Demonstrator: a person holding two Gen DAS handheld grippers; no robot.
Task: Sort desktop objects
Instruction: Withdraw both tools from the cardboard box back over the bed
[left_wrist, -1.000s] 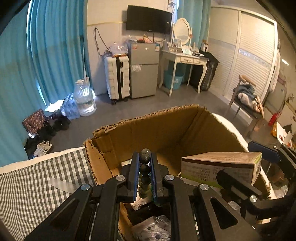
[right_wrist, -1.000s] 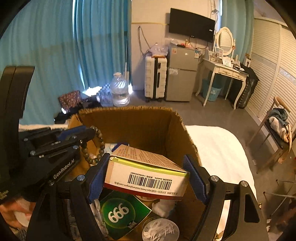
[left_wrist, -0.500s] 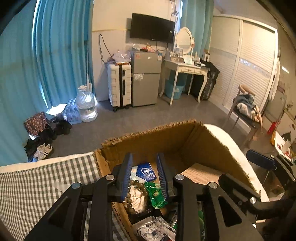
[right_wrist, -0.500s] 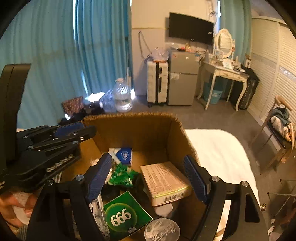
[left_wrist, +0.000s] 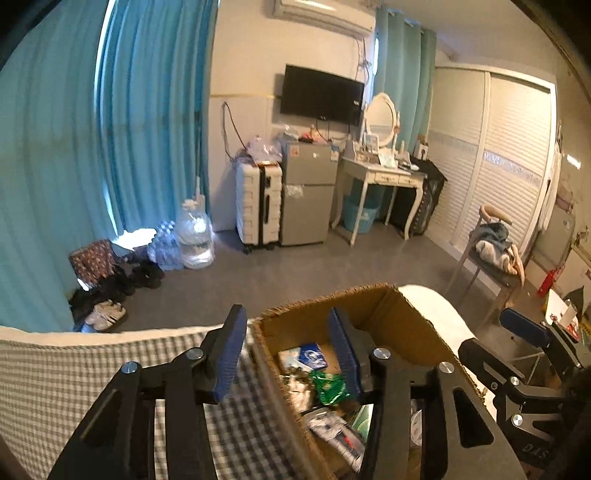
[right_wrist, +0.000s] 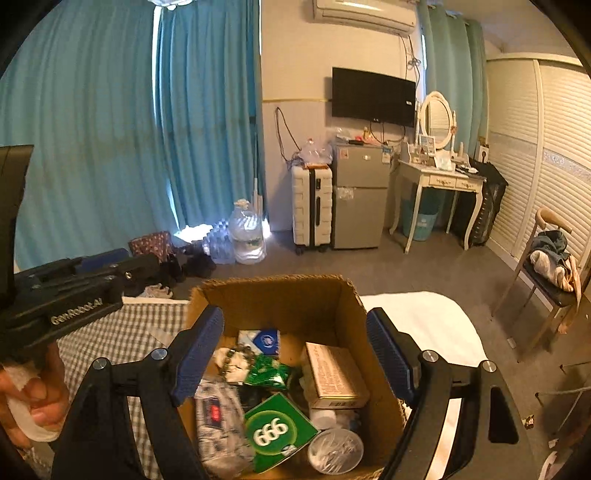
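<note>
An open cardboard box (right_wrist: 280, 284) holds the sorted items. Inside lie a bead bracelet (right_wrist: 240, 352), a tan paper carton (right_wrist: 334, 373), a green "666" packet (right_wrist: 277, 432), a blue packet (right_wrist: 264, 339) and a round clear tub (right_wrist: 334, 450). My right gripper (right_wrist: 295, 358) hovers above the box, open and empty. My left gripper (left_wrist: 288, 350) hangs over the box's left wall (left_wrist: 280, 384); its jaws are opening with nothing between them. A hand (right_wrist: 29, 398) holds the left gripper (right_wrist: 74, 291) at the left of the right wrist view.
The box sits between a grey checked cloth (left_wrist: 55, 387) and a white cover (right_wrist: 424, 317). Beyond the edge is grey floor with water bottles (left_wrist: 192, 240), a suitcase (left_wrist: 258, 206), a small fridge (left_wrist: 306, 192) and a chair (right_wrist: 550, 258).
The left jaws let go of the bead bracelet and the right jaws let go of the carton; both now lie in the box. Both grippers have risen and drawn back.
</note>
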